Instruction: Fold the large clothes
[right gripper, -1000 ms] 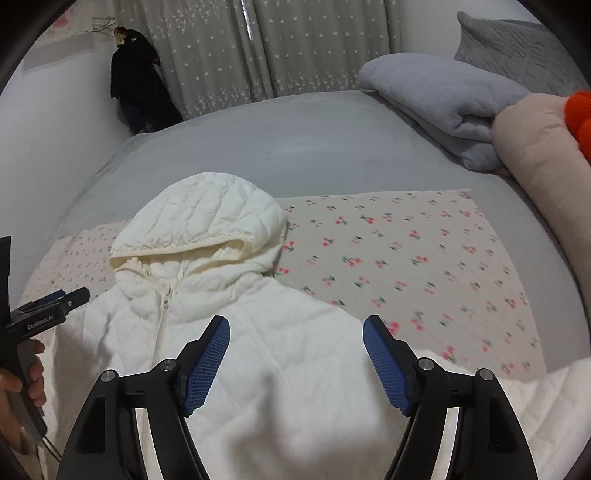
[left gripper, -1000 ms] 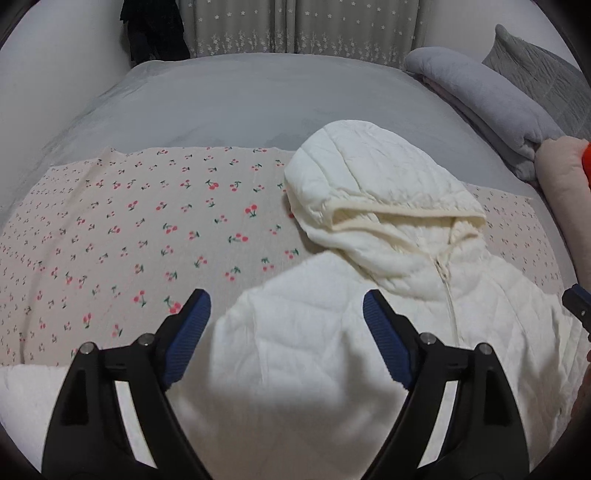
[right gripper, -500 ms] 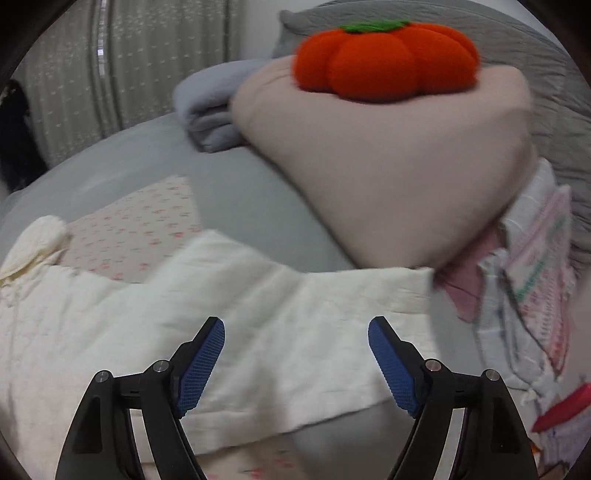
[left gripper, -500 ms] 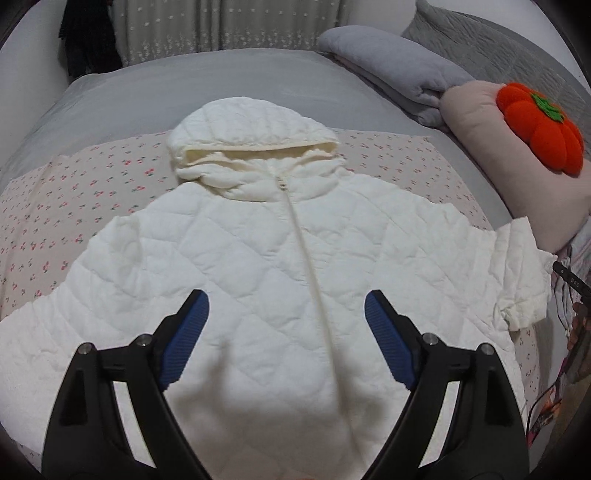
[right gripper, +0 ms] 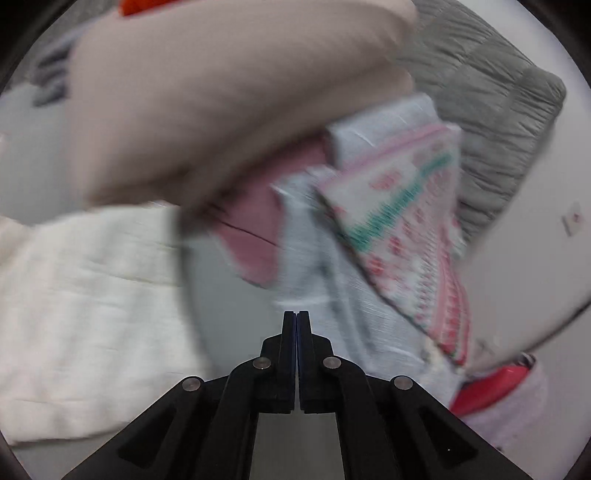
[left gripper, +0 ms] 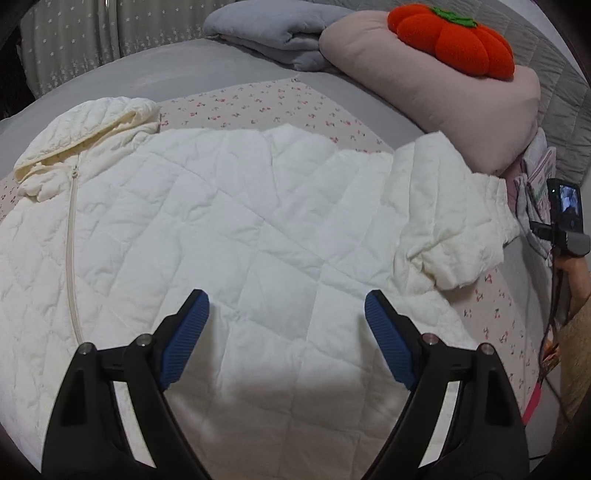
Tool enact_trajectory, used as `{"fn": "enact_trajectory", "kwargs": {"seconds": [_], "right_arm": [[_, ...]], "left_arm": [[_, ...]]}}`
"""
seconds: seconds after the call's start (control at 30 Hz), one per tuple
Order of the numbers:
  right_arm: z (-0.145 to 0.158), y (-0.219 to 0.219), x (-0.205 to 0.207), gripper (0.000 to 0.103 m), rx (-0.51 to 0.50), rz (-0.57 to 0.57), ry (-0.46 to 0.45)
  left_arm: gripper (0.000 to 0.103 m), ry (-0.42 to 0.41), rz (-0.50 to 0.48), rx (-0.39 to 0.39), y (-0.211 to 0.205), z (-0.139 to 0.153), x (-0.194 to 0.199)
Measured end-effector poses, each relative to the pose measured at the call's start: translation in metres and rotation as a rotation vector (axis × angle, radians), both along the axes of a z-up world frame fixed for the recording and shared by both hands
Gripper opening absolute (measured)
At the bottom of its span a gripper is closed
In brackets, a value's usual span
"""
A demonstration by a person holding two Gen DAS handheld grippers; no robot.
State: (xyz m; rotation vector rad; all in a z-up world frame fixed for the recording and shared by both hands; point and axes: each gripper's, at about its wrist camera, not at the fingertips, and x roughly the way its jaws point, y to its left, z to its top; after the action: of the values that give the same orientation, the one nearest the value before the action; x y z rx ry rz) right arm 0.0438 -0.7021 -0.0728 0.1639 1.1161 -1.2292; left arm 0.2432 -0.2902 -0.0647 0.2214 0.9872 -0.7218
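Note:
A cream quilted hooded jacket [left gripper: 229, 221] lies spread flat, front up, on a cherry-print sheet [left gripper: 280, 107]; its hood is at the upper left and one sleeve cuff [left gripper: 458, 258] at the right. My left gripper [left gripper: 286, 328] is open and empty just above the jacket's lower body. My right gripper [right gripper: 295, 321] is shut with nothing between its jaws, to the right of the sleeve end [right gripper: 85, 302], over grey bedding. The right wrist view is motion-blurred.
A beige pillow [left gripper: 436, 81] with an orange pumpkin plush [left gripper: 454, 37] lies right of the jacket. A folded grey blanket [left gripper: 280, 33] is behind. A stack of patterned cloths [right gripper: 399, 229] and a grey quilted cushion [right gripper: 491, 96] lie ahead of the right gripper.
Both grippers swung right along the jacket. The right gripper closed from wide open to shut and now faces the pillow and cloth stack. The left gripper stayed open.

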Motion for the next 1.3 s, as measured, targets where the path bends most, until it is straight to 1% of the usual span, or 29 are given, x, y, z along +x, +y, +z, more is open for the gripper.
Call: {"fn": "enact_trajectory", "kwargs": {"seconds": [0.03,0.07,0.1,0.13,0.2,0.23,0.3,0.33,0.37,0.4,0.43,0.47,0.5,0.53,0.57,0.63,0.67,0.7,0.73,0.77,0.8,0.83,0.87,0.9,0.97,1.03,1.17,1.23,1.3], "right_arm": [[-0.001,-0.004,-0.006,0.001,0.015,-0.013,-0.003],[0.007,-0.002,-0.015,0.003,0.021,-0.023,-0.061],[0.017,0.004,-0.02,0.004,0.036,-0.007,-0.145],[0.027,0.014,-0.021,0.015,0.053,0.027,-0.209],[0.037,0.026,-0.016,0.056,0.093,0.097,-0.303],[0.038,0.026,-0.014,0.089,0.111,0.112,-0.339],[0.027,0.02,-0.004,0.088,0.17,0.127,-0.39],[0.017,0.015,0.001,0.081,0.196,0.129,-0.393],[0.008,0.013,0.013,0.068,0.216,0.125,-0.376],[-0.003,0.013,0.019,0.058,0.245,0.123,-0.363],[-0.012,0.012,0.023,0.034,0.293,0.145,-0.392],[-0.012,0.017,0.026,0.022,0.269,0.17,-0.389],[-0.009,0.025,0.031,0.012,0.246,0.219,-0.36],[-0.004,0.036,0.035,0.007,0.215,0.26,-0.32],[0.002,0.046,0.035,0.007,0.169,0.28,-0.271],[0.013,0.055,0.026,0.006,0.05,0.242,-0.195],[0.009,0.045,0.017,0.006,-0.009,0.184,-0.133],[0.002,0.036,0.013,0.006,-0.01,0.14,-0.082],[-0.009,0.026,0.011,0.007,0.042,0.121,-0.061],[-0.017,0.021,0.008,0.007,0.082,0.117,-0.055],[-0.014,0.023,0.007,0.008,0.061,0.122,-0.064],[-0.008,0.026,0.006,0.013,0.047,0.118,-0.081],[0.0,0.032,0.004,0.021,0.046,0.112,-0.114],[0.009,0.039,0.004,0.025,0.053,0.125,-0.154],[0.033,0.059,0.001,0.048,0.055,0.183,-0.235],[0.054,0.085,0.007,0.061,0.042,0.26,-0.282],[0.073,0.133,0.018,0.067,0.091,0.411,-0.336],[0.083,0.15,0.026,0.07,0.129,0.48,-0.366],[0.091,0.181,0.037,0.075,0.18,0.559,-0.392]], "left_arm": [[0.087,0.007,0.009,0.01,0.004,-0.006,0.0],[0.087,0.016,0.023,0.017,0.01,-0.011,0.0],[0.087,0.023,0.037,0.008,0.015,-0.013,0.001],[0.087,0.028,0.048,-0.018,0.02,-0.011,0.002],[0.087,0.035,0.074,-0.055,0.021,-0.001,0.006],[0.087,0.036,0.085,-0.074,0.02,0.005,0.008],[0.087,0.03,0.079,-0.106,0.01,0.017,0.007],[0.086,0.019,0.07,-0.117,0.004,0.022,0.005],[0.087,0.002,0.059,-0.124,-0.003,0.027,0.003],[0.087,-0.016,0.045,-0.126,-0.011,0.03,0.0],[0.087,-0.028,0.033,-0.128,-0.018,0.031,-0.001],[0.086,-0.035,0.021,-0.135,-0.026,0.031,-0.002],[0.086,-0.033,0.006,-0.15,-0.034,0.031,-0.004],[0.086,-0.027,-0.008,-0.172,-0.041,0.03,-0.005],[0.086,-0.018,-0.018,-0.19,-0.046,0.029,-0.006],[0.081,0.015,-0.052,-0.239,-0.057,0.026,-0.009],[0.08,0.035,-0.077,-0.266,-0.064,0.023,-0.012],[0.079,0.055,-0.1,-0.279,-0.071,0.018,-0.015],[0.077,0.077,-0.117,-0.276,-0.078,0.011,-0.017],[0.077,0.107,-0.134,-0.247,-0.087,0.0,-0.02],[0.077,0.129,-0.147,-0.18,-0.097,-0.015,-0.023],[0.077,0.09,-0.162,-0.112,-0.102,-0.027,-0.03],[0.077,0.021,-0.185,-0.09,-0.104,-0.029,-0.038],[0.077,-0.019,-0.198,-0.064,-0.105,-0.025,-0.046],[0.077,-0.038,-0.204,-0.05,-0.101,-0.015,-0.053],[0.077,-0.038,-0.198,-0.057,-0.085,-0.001,-0.057],[0.078,-0.061,-0.151,-0.059,-0.033,0.026,-0.058],[0.078,-0.077,-0.107,-0.031,0.002,0.034,-0.055],[0.079,-0.09,-0.069,-0.008,0.039,0.036,-0.052]]}}
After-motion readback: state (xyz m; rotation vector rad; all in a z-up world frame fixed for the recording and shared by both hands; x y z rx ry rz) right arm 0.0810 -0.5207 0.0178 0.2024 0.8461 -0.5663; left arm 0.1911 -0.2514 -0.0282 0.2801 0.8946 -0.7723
